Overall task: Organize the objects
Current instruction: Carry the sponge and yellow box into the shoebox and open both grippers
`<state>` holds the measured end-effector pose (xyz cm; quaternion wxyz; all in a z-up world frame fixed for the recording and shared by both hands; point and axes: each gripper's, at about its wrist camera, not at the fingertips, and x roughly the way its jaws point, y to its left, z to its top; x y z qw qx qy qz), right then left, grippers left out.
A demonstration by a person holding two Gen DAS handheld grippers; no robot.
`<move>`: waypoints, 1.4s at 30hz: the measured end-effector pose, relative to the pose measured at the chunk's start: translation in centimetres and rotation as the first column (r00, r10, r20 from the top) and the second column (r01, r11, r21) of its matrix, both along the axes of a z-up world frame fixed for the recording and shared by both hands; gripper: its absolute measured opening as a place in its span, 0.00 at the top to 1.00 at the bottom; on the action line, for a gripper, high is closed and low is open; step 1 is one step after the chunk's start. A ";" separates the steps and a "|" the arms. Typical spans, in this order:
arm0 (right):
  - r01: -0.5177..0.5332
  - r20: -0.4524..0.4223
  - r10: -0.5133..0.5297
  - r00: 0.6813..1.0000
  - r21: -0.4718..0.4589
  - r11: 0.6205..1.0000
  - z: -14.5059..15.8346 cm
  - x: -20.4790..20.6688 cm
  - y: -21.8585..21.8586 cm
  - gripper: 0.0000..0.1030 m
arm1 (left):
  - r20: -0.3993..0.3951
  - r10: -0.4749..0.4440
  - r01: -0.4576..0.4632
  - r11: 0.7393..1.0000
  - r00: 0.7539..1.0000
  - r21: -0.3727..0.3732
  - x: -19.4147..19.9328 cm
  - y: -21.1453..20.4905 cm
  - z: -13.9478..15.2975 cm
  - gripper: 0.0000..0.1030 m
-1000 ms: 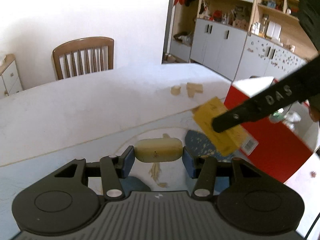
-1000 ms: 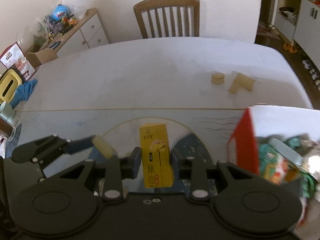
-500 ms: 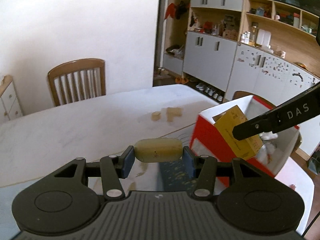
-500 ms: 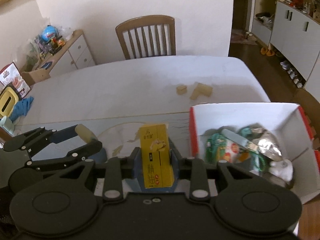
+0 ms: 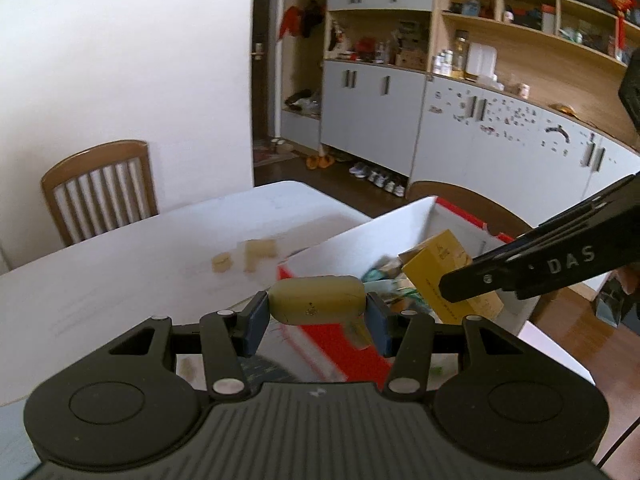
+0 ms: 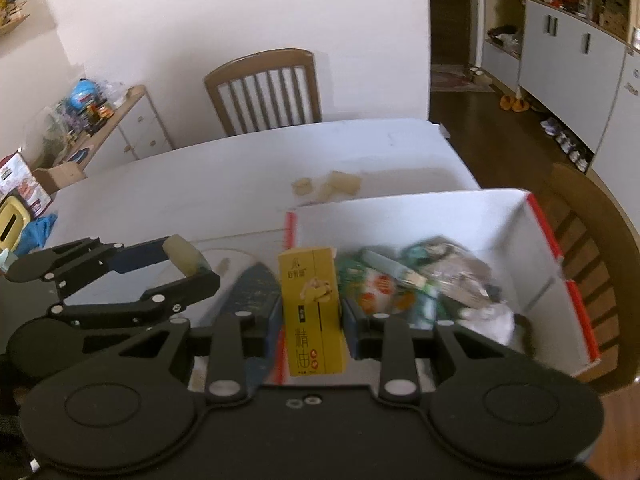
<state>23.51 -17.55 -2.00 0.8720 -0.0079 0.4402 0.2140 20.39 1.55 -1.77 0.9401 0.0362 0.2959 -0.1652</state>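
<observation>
My left gripper [image 5: 317,320] is shut on a beige rounded block [image 5: 316,299], held crosswise between its blue pads just above the near corner of the red and white box [image 5: 344,354]. From the right wrist view the same block [image 6: 183,255] and left gripper [image 6: 188,264] hang left of the box. My right gripper [image 6: 312,324] is shut on an upright yellow carton [image 6: 314,312] over the box's left wall [image 6: 380,210]. The carton [image 5: 450,276] shows over the box in the left wrist view. Several packets [image 6: 404,288] lie inside the box.
Small beige blocks [image 6: 328,186] lie on the white table [image 6: 200,184] beyond the box. A wooden chair [image 6: 266,90] stands at the far side, another chair [image 6: 592,248] right of the box. Grey cabinets [image 5: 460,136] and shelves line the room.
Both grippers have risen and swung right with their loads, from over the round table mat to the box; the box's inside is now in view.
</observation>
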 end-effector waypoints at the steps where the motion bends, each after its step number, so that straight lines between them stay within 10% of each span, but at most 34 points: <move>1: 0.008 -0.004 -0.008 1.000 0.002 1.000 -0.2 0.2 -0.8 0.71 | -0.002 -0.010 0.010 1.000 1.000 0.004 0.2 -0.9 -0.1 0.50; 19: 0.121 -0.059 -0.120 0.991 0.023 0.992 -3.3 4.2 -11.4 0.71 | -0.133 -0.044 0.053 0.996 0.990 0.069 4.9 -10.1 -3.6 0.50; 42: 0.004 -0.141 -0.011 0.990 -0.050 0.999 -8.2 5.7 -9.7 0.71 | -0.332 0.017 0.055 0.977 0.943 0.208 9.4 -13.0 -8.8 0.50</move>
